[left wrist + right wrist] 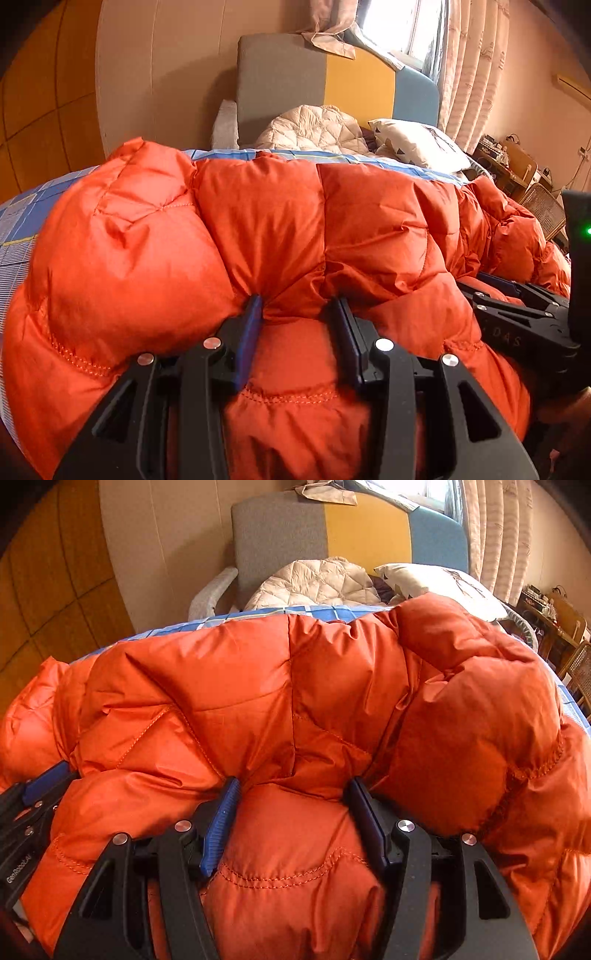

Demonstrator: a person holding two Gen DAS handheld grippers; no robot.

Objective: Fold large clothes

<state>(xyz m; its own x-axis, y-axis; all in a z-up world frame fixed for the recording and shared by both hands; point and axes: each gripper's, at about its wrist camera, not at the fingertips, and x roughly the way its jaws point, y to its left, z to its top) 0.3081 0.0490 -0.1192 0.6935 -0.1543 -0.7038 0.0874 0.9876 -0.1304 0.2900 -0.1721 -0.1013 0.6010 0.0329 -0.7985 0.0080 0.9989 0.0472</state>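
A puffy orange quilted down jacket (266, 229) lies in a folded heap on a bed with a blue plaid sheet (22, 221). My left gripper (297, 306) is shut on a thick stitched edge of the jacket, the padding bulging between its blue pads. In the right wrist view the same jacket (258, 701) fills the frame, and my right gripper (293, 788) is shut on another fat roll of its edge. The right gripper's black body (517, 317) shows at the right of the left wrist view. The left gripper's fingers (40, 782) show at the left edge of the right wrist view.
A cream quilted garment (314, 129) and a white patterned pillow (417, 142) lie at the head of the bed. Behind them stands a grey, yellow and blue headboard (332, 77). Curtains (469, 66) and a cluttered wooden side table (509, 158) are on the right.
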